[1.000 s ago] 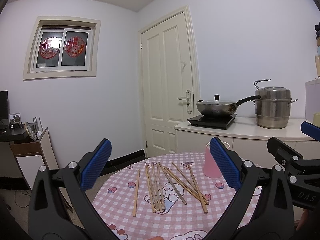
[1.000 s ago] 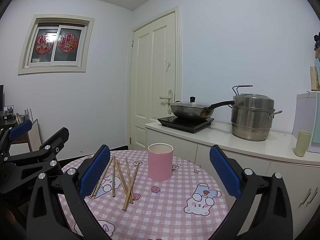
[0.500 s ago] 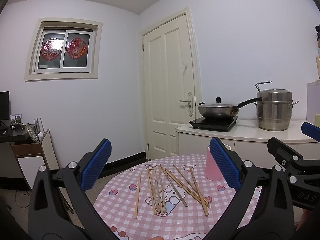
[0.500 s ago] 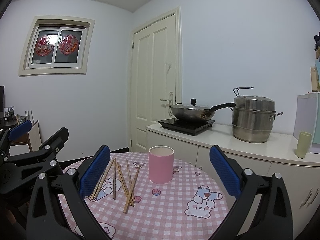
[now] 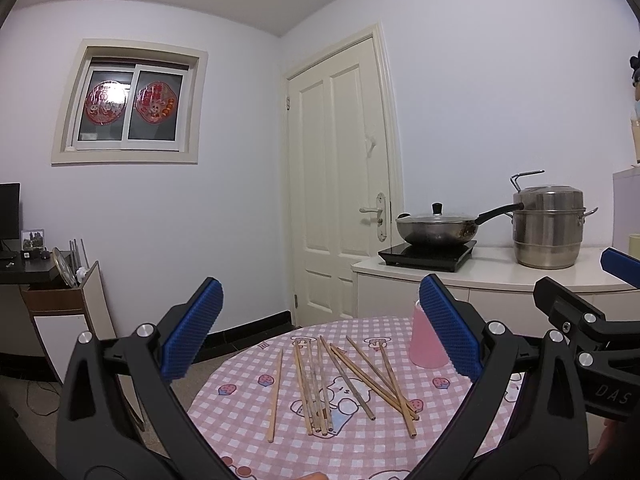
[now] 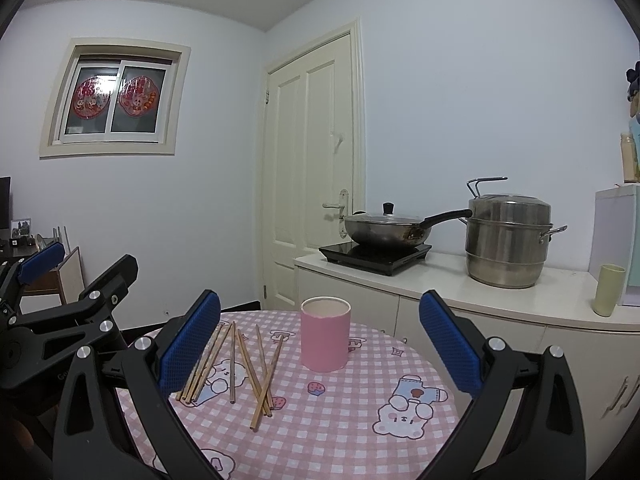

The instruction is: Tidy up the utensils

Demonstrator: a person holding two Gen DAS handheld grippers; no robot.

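Note:
Several wooden chopsticks (image 5: 344,380) lie scattered on a round table with a pink checked cloth (image 5: 248,404). A pink cylindrical cup (image 6: 324,334) stands upright to their right, partly hidden behind a blue pad in the left wrist view (image 5: 426,344). My left gripper (image 5: 320,332) hovers open above the chopsticks, nothing between its fingers. My right gripper (image 6: 320,344) is open too, above the table with the cup framed between its fingers. The chopsticks (image 6: 240,364) lie left of the cup in the right wrist view.
A white counter (image 6: 440,284) behind the table carries an induction hob with a lidded wok (image 6: 384,232), a steel steamer pot (image 6: 506,240) and a green cup (image 6: 610,294). A cream door (image 5: 340,184) is behind. A low cabinet (image 5: 60,308) stands at left.
Both grippers have tilted or dipped slightly, so the table and chopsticks sit a little lower in view. Nothing on the table has moved.

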